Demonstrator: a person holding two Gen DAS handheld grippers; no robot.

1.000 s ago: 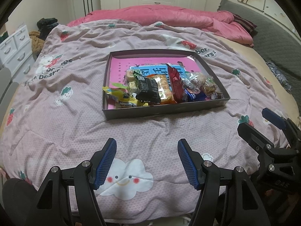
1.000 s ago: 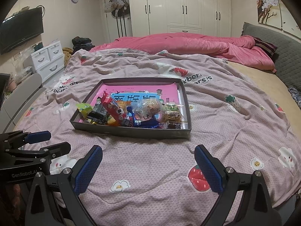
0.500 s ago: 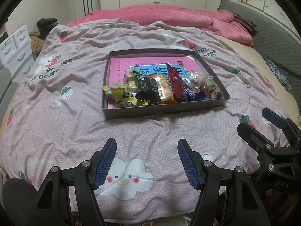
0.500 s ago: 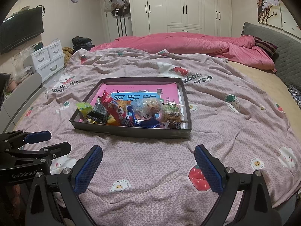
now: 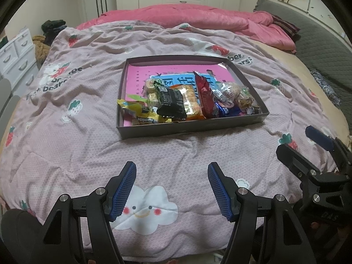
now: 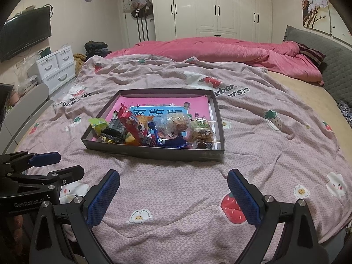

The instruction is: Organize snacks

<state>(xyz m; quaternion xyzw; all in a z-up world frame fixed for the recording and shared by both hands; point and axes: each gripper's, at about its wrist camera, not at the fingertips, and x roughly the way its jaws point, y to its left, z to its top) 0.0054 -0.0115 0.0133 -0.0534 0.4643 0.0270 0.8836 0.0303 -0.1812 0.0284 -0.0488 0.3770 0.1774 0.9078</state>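
**A:** How do your two tools stand?

**B:** Your left gripper sits at the bottom of its own view with its blue pads spread apart and nothing between them; only the pink bedspread and a printed white cloud lie under the gap. Your right gripper is at the bottom of its view, jaws spread wide, also empty, above a printed strawberry. Each tool shows in the other's camera: the right one at the right edge of the left view, the left one at the left edge of the right view.

**A:** And the snacks?

**B:** They are all in the shallow dark tray lying on the bedspread in the middle of both views, well apart from either gripper. You see them heaped along the tray's near side: a yellow wrapper at the left, a black packet beside it, an orange pack, a tall red packet standing up, then a clear bag of round pieces and a blue wrapper toward the right. A pink sheet lines the tray floor, bare at the far side.

**A:** Beyond the tray?

**B:** A rumpled pink quilt lies across the top of the frame, white wardrobes behind it, white drawers at the left, and a dark screen at the upper left.
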